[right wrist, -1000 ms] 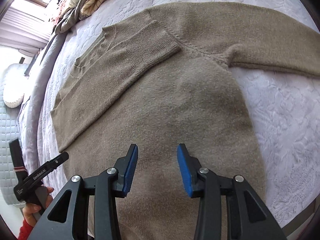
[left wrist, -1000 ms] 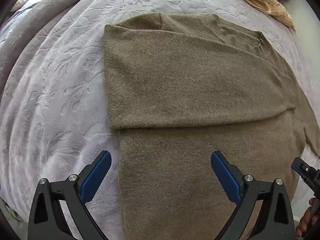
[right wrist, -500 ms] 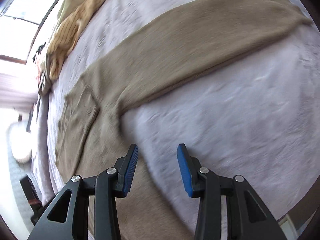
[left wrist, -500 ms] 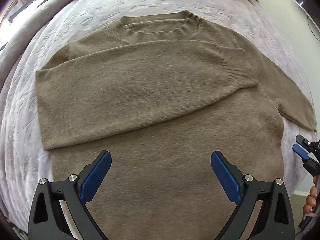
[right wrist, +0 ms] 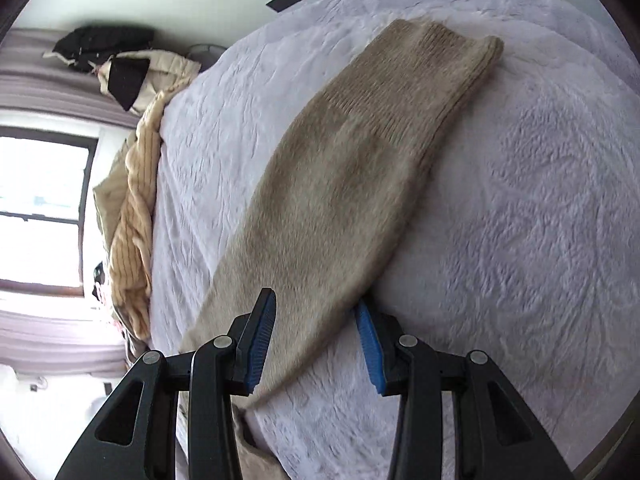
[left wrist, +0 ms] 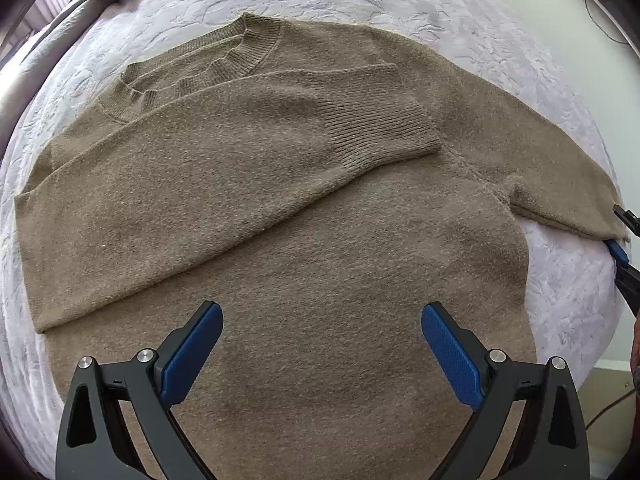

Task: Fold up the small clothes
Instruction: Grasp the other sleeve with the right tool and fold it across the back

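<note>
Sweater [left wrist: 320, 272], olive-brown knit, is lying flat on the pale quilted bedspread [left wrist: 360, 4], collar toward the far side. One sleeve [left wrist: 224, 168] is already lying folded across the chest, its ribbed cuff [left wrist: 380, 116] resting near the opposite shoulder seam. The other sleeve [right wrist: 360, 168] is stretching out sideways over the bedspread, cuff at the far end.

The right gripper [right wrist: 316, 344] is straddling the near part of that outstretched sleeve, its blue pads [right wrist: 262, 340] standing apart with the knit passing between them; they are not visibly pressing on it, so I am reading the jaws as spread rather than pinching. The left gripper [left wrist: 320, 348] is hovering over the lower body of the sweater, jaws wide and holding nothing.

Judging from this, the step in hand is taking the second sleeve to fold it inward. To do it well, the pads should be closing on both layers of the sleeve, nearer the cuff than the armpit, then carrying it across so it lies over the first sleeve without dragging the body out of square. The left claw could be pressing the body down to keep it from sliding.

No containers are showing in either view; a heap of tan striped fabric [right wrist: 132, 232] is lying at the bedspread's far edge, by the window [right wrist: 40, 208].
</note>
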Demonstrator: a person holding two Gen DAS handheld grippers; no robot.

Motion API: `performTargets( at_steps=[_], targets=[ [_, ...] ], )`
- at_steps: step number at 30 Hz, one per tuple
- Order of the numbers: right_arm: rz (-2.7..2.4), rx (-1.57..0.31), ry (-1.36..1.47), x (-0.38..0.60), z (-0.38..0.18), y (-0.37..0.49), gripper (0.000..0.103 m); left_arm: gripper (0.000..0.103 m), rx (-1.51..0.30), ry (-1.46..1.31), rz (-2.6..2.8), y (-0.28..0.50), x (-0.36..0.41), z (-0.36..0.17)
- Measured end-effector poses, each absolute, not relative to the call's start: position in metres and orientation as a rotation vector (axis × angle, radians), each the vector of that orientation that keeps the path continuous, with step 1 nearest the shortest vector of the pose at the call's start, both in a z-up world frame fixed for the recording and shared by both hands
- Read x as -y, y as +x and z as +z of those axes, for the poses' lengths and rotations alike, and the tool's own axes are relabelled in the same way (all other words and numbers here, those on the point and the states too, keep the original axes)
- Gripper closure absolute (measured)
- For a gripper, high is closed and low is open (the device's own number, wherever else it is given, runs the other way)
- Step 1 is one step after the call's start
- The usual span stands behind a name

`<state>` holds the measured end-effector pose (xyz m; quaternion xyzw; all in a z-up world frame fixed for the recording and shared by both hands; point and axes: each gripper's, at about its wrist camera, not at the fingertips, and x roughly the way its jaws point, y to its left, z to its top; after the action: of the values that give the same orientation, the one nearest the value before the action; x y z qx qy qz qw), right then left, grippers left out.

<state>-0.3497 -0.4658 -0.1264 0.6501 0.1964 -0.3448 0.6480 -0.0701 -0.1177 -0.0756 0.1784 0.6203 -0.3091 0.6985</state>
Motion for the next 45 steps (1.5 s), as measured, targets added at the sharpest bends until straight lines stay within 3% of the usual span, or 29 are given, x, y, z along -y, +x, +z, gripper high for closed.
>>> performTargets(
  at_steps=[3,4,5,7,14,25,32,39,40,41,42,45],
  targets=[
    [-0.738,-0.309,1.584,0.475,-0.137,-0.356,0.057,0.004,-1.386,0.372,-0.700,-0.075,0.127,-0.075],
    [-0.712,-0.261,1.623,0.476,-0.140,-0.355,0.061,0.004,-1.389,0.360,-0.705,-0.073,0.131,-0.075],
    [-0.672,-0.206,1.664,0.477,-0.143,-0.354,0.077,0.004,-1.391,0.352,-0.703,-0.073,0.134,-0.076],
    [-0.595,-0.154,1.707,0.476,-0.145,-0.345,0.096,0.004,-1.395,0.344,-0.700,-0.069,0.136,-0.074],
    [-0.323,-0.175,1.600,0.465,-0.105,-0.268,0.096,0.004,-1.380,0.293,-0.666,-0.041,0.123,-0.067],
    [0.073,-0.457,1.237,0.378,-0.031,-0.066,0.096,0.004,-1.301,0.115,-0.532,0.028,0.010,-0.055],
    [0.239,-0.736,1.065,0.259,-0.063,0.043,0.096,0.004,-1.291,0.019,-0.444,0.055,-0.036,-0.071],
    [0.115,-1.065,1.041,0.204,-0.153,0.081,0.089,0.004,-1.331,-0.080,-0.460,0.070,-0.082,-0.091],
    [0.083,-1.079,1.067,0.206,-0.161,0.080,0.077,0.004,-1.337,-0.101,-0.468,0.071,-0.086,-0.093],
    [0.061,-1.068,1.105,0.210,-0.165,0.075,0.058,0.004,-1.341,-0.121,-0.476,0.072,-0.090,-0.095],
    [0.047,-1.029,1.159,0.217,-0.165,0.068,0.054,0.004,-1.344,-0.139,-0.486,0.072,-0.094,-0.097],
    [-0.022,-0.905,1.285,0.233,-0.158,0.038,0.054,0.004,-1.347,-0.199,-0.528,0.074,-0.103,-0.097]
  ],
)
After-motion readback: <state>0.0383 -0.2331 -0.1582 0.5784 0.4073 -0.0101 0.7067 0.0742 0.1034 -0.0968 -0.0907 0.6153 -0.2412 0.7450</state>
